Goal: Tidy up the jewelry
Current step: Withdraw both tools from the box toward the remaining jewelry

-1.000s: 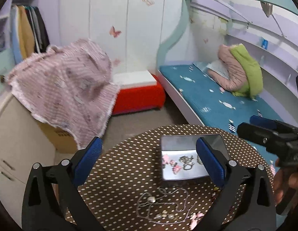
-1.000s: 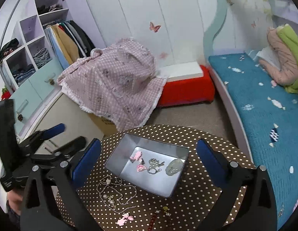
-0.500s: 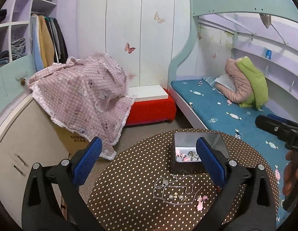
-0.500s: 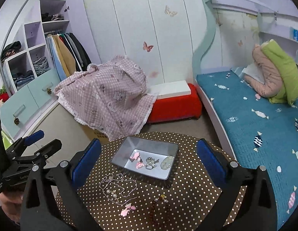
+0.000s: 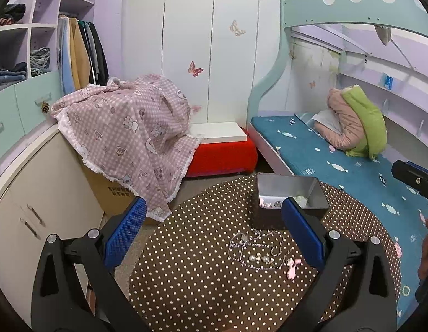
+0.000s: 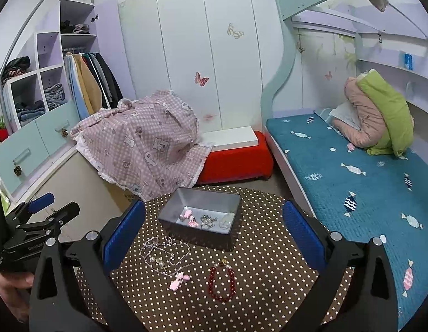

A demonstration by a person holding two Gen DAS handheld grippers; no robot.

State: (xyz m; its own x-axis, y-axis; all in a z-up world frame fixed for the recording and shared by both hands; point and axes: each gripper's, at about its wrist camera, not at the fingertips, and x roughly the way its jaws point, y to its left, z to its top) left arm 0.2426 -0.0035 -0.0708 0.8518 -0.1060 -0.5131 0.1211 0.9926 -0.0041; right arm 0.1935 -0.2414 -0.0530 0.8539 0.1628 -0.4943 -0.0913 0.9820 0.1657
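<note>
A grey metal box [image 6: 202, 218] stands on a round brown polka-dot table [image 6: 263, 271] and holds several small jewelry pieces. In front of it lie a silver pearl necklace [image 6: 164, 254], a pink bow clip [image 6: 179, 280] and a red bead bracelet [image 6: 222, 280]. The left wrist view shows the box [image 5: 290, 196], the necklace [image 5: 258, 251] and the clip [image 5: 292, 267]. My left gripper [image 5: 214, 235] is open and empty, above the table's near side. My right gripper [image 6: 214, 235] is open and empty, above the jewelry. The left gripper [image 6: 45, 215] also shows in the right wrist view.
A pink checked cloth [image 6: 147, 141] covers a cardboard box behind the table. A red and white bench [image 6: 236, 155] stands by the wardrobe. A bed with a blue cover [image 6: 352, 171] runs along the right. A cabinet [image 5: 34, 193] is at the left.
Both grippers have pulled back and up from the table. The box and jewelry look smaller and farther. Both stay open and empty.
</note>
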